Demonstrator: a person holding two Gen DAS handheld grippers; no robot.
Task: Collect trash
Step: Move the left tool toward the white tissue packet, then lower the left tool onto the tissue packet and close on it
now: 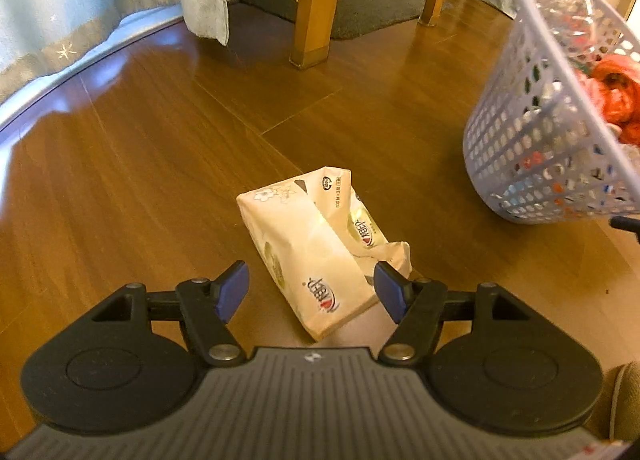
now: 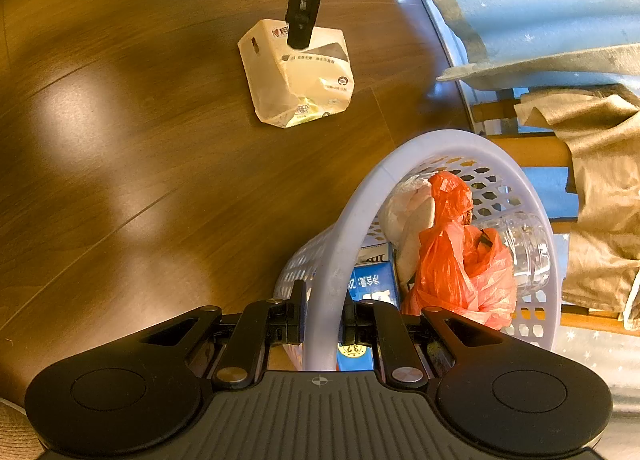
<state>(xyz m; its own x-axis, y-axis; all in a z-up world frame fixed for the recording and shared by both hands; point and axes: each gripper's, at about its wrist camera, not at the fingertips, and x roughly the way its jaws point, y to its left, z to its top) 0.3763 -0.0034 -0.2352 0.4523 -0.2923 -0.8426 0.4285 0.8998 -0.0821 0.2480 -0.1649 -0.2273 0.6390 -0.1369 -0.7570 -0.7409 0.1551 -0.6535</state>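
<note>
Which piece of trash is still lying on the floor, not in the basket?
The cream tissue pack. It lies alone on the wood floor, while the orange bag, clear bottle and blue box are inside the basket.

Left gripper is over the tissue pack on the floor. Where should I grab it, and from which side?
Judging by its pose, come down from above and close across the tissue pack at its near, fuller end. It lies lengthwise between the left gripper and its open jaws; the far end is torn and floppy.
</note>
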